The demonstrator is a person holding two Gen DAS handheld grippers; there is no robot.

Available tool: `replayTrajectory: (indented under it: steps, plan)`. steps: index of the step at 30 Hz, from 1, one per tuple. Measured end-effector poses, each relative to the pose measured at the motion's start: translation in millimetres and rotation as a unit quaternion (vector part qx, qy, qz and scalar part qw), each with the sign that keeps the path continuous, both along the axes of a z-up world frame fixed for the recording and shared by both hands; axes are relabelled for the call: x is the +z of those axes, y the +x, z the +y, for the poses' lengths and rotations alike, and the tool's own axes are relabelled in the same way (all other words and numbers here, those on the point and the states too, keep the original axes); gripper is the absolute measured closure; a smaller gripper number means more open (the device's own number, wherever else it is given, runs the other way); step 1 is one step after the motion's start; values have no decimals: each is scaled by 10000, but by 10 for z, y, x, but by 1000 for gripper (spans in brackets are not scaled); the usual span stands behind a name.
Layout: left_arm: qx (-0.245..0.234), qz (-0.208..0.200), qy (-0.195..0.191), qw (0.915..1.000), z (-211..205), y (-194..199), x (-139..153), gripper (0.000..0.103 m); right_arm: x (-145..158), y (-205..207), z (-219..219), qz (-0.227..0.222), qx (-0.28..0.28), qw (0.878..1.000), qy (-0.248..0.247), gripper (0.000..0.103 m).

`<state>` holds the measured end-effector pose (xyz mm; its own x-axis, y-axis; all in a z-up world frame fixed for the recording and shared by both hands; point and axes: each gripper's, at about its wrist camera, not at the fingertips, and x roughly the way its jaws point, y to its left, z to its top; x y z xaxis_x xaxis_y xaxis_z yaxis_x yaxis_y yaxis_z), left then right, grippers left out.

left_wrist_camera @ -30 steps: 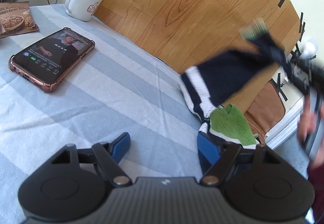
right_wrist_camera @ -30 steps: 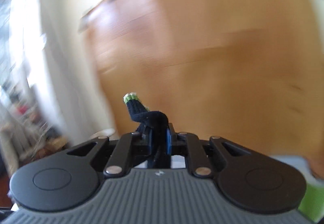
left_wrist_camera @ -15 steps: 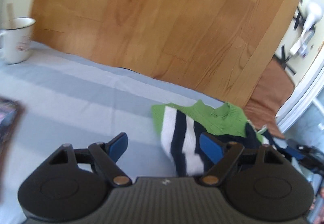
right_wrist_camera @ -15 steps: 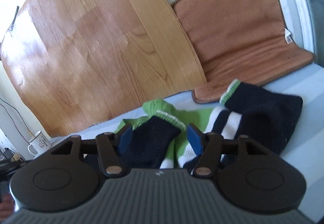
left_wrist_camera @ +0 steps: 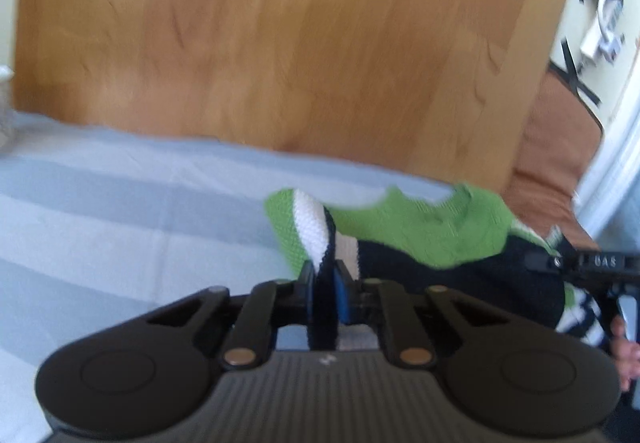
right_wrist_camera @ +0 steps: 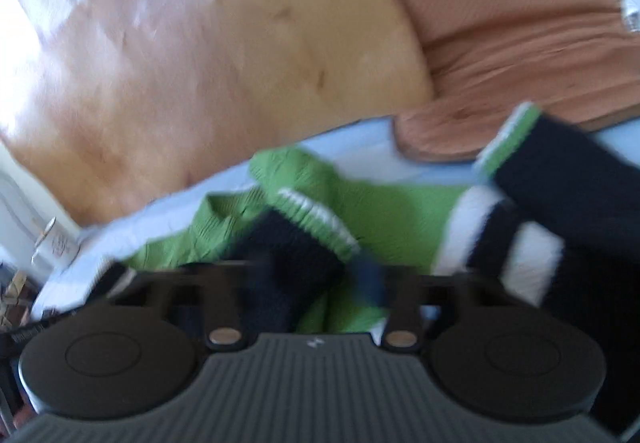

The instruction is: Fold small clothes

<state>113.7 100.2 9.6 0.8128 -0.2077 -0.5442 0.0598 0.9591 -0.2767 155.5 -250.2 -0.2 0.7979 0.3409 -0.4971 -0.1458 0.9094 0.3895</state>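
Lying rumpled: green-navy-white knit sweater (left_wrist_camera: 420,239)

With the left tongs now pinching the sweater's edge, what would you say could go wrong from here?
1. The left tongs hold only a thin fold of the striped sweater's edge, so it may slip out when pulled.
2. The right tongs stand open around a navy sleeve; if they close, they might catch the green layer beneath too.
3. The sweater lies bunched near the bedspread's far edge, so a tug could drag it off.
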Motion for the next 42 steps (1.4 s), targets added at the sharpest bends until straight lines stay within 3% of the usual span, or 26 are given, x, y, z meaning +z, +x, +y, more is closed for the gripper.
replayTrajectory:
  steps: [2,4,6,8,10,14,19,23,27,29,30,31,35,38,40,42]
  plan:
    - [225,-344,60,9991,54,-96,95,94,138,-209,-18,-659,-255,9975,53,83]
    - [274,-411,-22,9988,88,-105,120,94,234,-404,-51,-1056,-591,9925,-150,83]
    - [170,-272,118,9994,9,-38,58,93,183,-455,-47,-841,-801,9922,-452,79]
    - [184,99,558,9982,-107,61,-93,92,25,-378,-5,-273,-802,9924,-892,69]
    - [170,292,832,9960,-170,96,-169,88,-27,-371,-88,-49,-758,9930,-908,69]
    - [263,222,854,9958,-121,63,-158,77,259,-604,-538,-771,-1408,9860,-458,62]
    - [313,283,701,9966,-55,49,-157,70,375,-691,-1063,-930,-2124,9709,-592,32]
    - [315,265,674,9969,-69,70,-161,69,173,-466,-1395,-348,-2167,9745,-467,30]
    - [339,247,668,9969,-62,70,-172,69,-72,-159,-1442,388,-1726,9798,-936,29]
    - [350,244,680,9968,-67,69,-172,69,-103,-156,-1337,300,-1440,9784,-1453,47]
    - [352,242,691,9967,-70,68,-171,69,-109,-171,-1282,256,-1438,9756,-1642,79]
    - [353,236,703,9966,-74,68,-170,69,-93,-196,-1285,249,-1309,9793,-1526,94]
    - [359,221,743,9963,-82,69,-173,69,132,-411,-1453,-371,-1933,9676,-1578,94]
    - [364,211,776,9961,-92,68,-176,69,314,-609,-1949,-799,-3007,9430,-1185,94]
    - [353,208,789,9960,-104,70,-178,68,352,-675,-2185,-833,-3503,9258,-1152,94]
    - [355,219,812,9958,-113,74,-182,68,287,-669,-2300,-621,-3599,9250,-1051,92]
